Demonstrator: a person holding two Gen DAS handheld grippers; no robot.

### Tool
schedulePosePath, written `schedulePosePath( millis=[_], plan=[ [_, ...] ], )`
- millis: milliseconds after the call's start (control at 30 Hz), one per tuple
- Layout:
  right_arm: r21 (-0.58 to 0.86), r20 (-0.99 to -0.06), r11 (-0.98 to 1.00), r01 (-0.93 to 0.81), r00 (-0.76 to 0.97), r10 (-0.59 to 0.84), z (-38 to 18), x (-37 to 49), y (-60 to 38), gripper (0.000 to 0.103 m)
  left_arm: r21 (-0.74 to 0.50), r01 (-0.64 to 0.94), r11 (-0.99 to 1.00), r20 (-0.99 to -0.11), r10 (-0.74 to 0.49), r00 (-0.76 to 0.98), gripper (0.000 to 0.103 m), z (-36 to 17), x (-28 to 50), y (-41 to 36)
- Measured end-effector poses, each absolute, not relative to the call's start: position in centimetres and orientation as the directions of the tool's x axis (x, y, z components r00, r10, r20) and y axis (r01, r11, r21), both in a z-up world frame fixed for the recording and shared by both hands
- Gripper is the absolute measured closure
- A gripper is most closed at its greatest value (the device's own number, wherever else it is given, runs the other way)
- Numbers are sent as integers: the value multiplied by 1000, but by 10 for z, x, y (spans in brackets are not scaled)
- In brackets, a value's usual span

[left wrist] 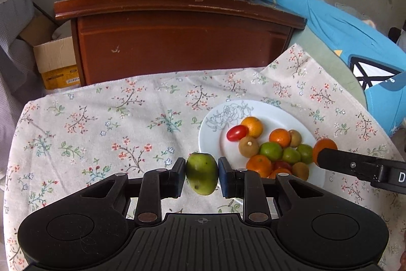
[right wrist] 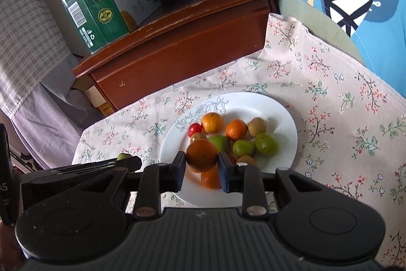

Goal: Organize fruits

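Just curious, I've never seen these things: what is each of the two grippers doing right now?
Left gripper: shut on a green fruit.
Right gripper: shut on an orange fruit, above the white plate.

Soft daylight, rather dim, brightest on the white plate (right wrist: 284,118). The wooden cabinet (left wrist: 177,42) at 12 o'clock is in shade. Edges bend strongly, corners go black; focus is slightly soft.
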State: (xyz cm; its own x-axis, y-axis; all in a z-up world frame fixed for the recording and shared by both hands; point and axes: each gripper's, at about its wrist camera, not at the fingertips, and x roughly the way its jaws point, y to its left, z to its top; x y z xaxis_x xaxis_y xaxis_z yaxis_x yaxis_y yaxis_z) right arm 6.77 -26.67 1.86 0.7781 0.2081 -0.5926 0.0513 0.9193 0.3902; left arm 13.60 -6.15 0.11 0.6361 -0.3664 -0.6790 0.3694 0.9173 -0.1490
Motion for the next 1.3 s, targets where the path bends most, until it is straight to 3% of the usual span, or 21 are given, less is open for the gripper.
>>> schedulePosePath(
  millis=[300,533,767,800,867,900,1100,1300],
  plan=[
    [382,-529,923,50,830,175,30,103,-291,75,-143,434,889,-626,-421,656,78,16,146,-82],
    [379,-585,922,79,792,172,11,119,-292,75,-148,409,900,-708,-385,592,76,7,152,-57],
    [371,-584,928,23,783,215,10,116,-274,75,-256,230,939,-702,-344,624,74,5,141,-3],
    [367,-585,930,15,782,218,11,115,-272,75,-238,228,944,-700,-329,633,71,7,138,-1],
    [381,-586,924,6,775,237,10,113,-273,75,-194,222,956,-715,-293,635,54,5,132,0],
    [391,-587,921,8,773,242,10,112,-275,75,-194,219,956,-731,-290,618,53,1,130,1],
    [404,-589,914,49,778,219,11,112,-282,75,-154,275,949,-781,-287,554,53,-22,110,-15],
    [401,-593,915,48,775,219,10,113,-281,75,-62,305,950,-775,-238,585,53,-28,105,-30]
  ],
)
